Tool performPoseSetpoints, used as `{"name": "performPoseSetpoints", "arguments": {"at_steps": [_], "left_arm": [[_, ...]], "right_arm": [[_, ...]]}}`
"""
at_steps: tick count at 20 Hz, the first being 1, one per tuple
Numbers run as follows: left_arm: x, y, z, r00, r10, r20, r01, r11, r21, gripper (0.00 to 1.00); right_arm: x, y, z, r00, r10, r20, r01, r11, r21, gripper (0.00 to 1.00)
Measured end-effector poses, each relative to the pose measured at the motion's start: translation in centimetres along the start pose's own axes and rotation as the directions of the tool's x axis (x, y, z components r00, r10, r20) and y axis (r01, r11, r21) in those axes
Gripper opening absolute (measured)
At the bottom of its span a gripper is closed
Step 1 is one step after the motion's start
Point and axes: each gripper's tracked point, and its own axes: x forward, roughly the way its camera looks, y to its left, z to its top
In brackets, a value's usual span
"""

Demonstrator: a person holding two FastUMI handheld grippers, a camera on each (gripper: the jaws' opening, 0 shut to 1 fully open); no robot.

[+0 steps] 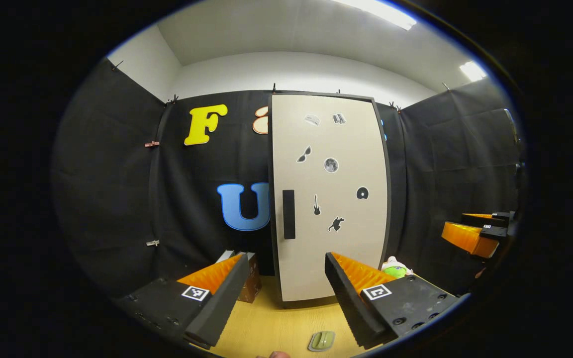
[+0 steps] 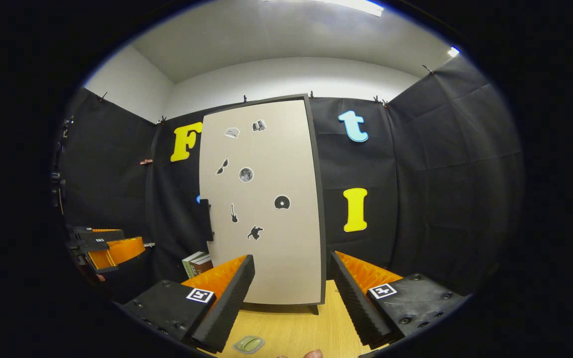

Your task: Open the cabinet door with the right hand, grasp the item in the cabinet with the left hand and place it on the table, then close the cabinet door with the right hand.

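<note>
Cabinet door (image 1: pixel 329 196), a tall beige panel with a dark edge and small black stickers, stands flush and closed on the pale wood worktop (image 1: pixel 276 318). Its black rectangular handle (image 1: pixel 289 214) sits on the left edge as seen from the left gripper view; from the right gripper view the handle (image 2: pixel 206 219) is seen side-on.

Left gripper (image 1: pixel 284 293): jaws apart, empty, held low over the worktop, facing the door. Right gripper (image 2: pixel 291 293): jaws apart, empty, also facing the door, off to the right of the other.

Small pale-green rounded object (image 1: pixel 322 340) lies on the worktop near the front edge, between the two grippers. Whether this is the item from the cabinet, I cannot tell. Inside of cabinet is hidden.

Also noted: books (image 2: pixel 197 264) standing left of the cabinet, and a green and white soft toy (image 1: pixel 395 268) on its right.

Judgement: scene fits two stages. Either the door waits to be opened and the item is inside, or the green object is the item, already set down, and the door is shut again. Nothing here settles which, so no next move can be named.
</note>
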Motion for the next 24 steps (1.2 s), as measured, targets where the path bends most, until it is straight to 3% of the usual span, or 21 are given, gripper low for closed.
{"name": "performPoseSetpoints", "arguments": {"at_steps": [24], "left_arm": [[0.6, -2.2, -0.5, 1.000, -0.004, -0.005, 0.004, 1.000, -0.002, 0.96]], "right_arm": [[1.7, -0.5, -1.0, 0.999, 0.050, -0.018, -0.050, 0.998, -0.036, 0.97]]}}
